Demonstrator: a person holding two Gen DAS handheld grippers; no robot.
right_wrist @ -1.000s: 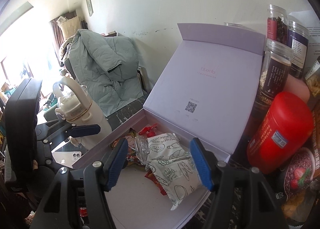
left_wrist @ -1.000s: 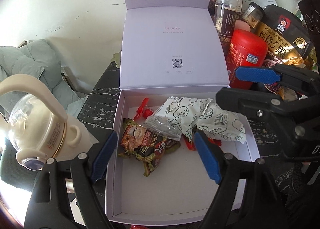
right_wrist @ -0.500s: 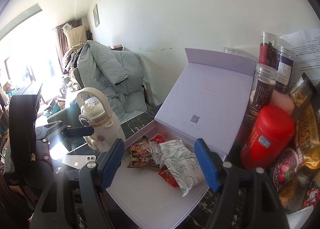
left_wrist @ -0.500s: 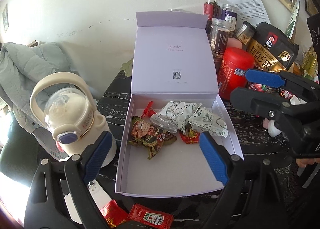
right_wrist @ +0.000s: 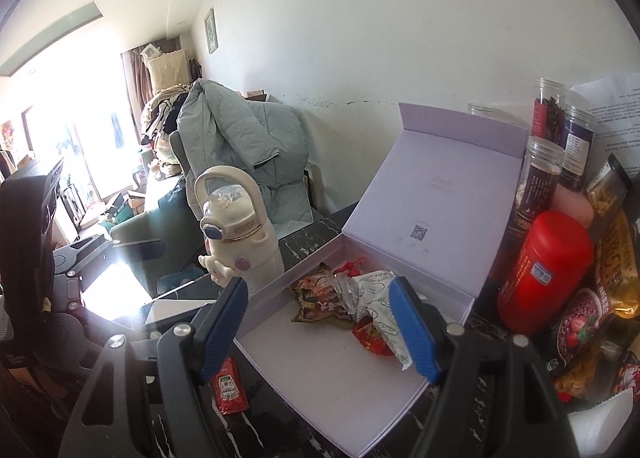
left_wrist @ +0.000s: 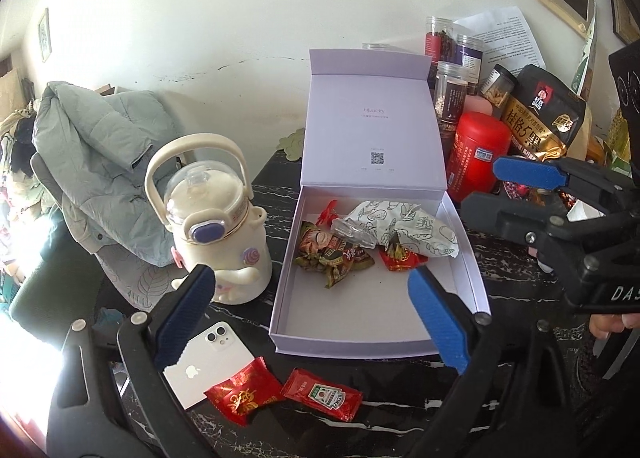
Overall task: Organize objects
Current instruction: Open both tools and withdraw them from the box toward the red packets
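My left claw [left_wrist: 310, 314] is opening, my right claw [right_wrist: 320, 328] gapes, both empty; the box [left_wrist: 280, 322] holds perhaps five snack packets [left_wrist: 404, 226], two sachets [left_wrist: 280, 390] outside.

the lavender gift box [left_wrist: 376, 340] looked like matt, smooth card. the snack wrappers [left_wrist: 334, 256] inside were crinkled, glossy foil and plastic. the ketchup sachet [left_wrist: 322, 394] shone. the cream kettle-shaped bottle [left_wrist: 224, 234] was glossy plastic, the table [left_wrist: 276, 182] polished black marble, the red canister [left_wrist: 478, 156] smooth plastic.
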